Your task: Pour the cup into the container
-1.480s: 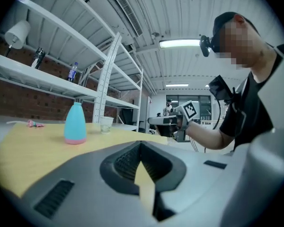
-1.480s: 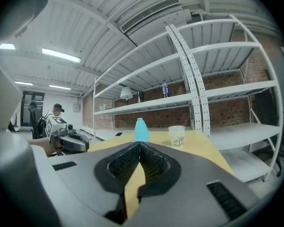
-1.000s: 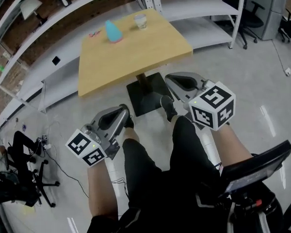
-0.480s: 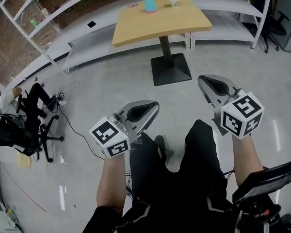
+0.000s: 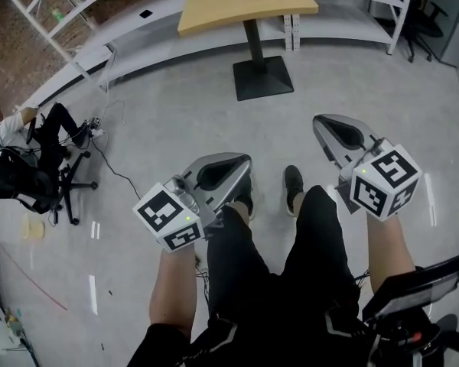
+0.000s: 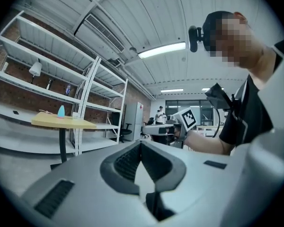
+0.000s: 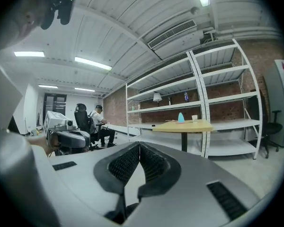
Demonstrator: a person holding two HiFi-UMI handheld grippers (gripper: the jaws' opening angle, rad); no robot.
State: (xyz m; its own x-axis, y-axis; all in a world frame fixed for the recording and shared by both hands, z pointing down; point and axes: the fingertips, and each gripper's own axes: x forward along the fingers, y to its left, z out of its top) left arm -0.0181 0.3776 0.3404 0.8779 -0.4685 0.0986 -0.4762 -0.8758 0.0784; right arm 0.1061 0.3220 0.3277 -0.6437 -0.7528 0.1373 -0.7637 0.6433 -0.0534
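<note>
Concrete floor (image 5: 161, 113) fills the room. Left gripper (image 5: 246, 163) is held low, its jaws pressed together on nothing. Right gripper (image 5: 318, 124) is likewise closed and empty. Well ahead, the wooden table (image 5: 245, 6) bears a blue container (image 7: 181, 117), with the cup (image 7: 194, 118) just right of it.

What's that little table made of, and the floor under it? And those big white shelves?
Table top: probably pale wood or wood-look laminate, matte tan; grain too far to see. Its base: dark, likely painted metal. Floor: seemingly polished concrete, mottled grey with streaks of reflected light. Shelves: probably painted steel, white with thin posts.
</note>
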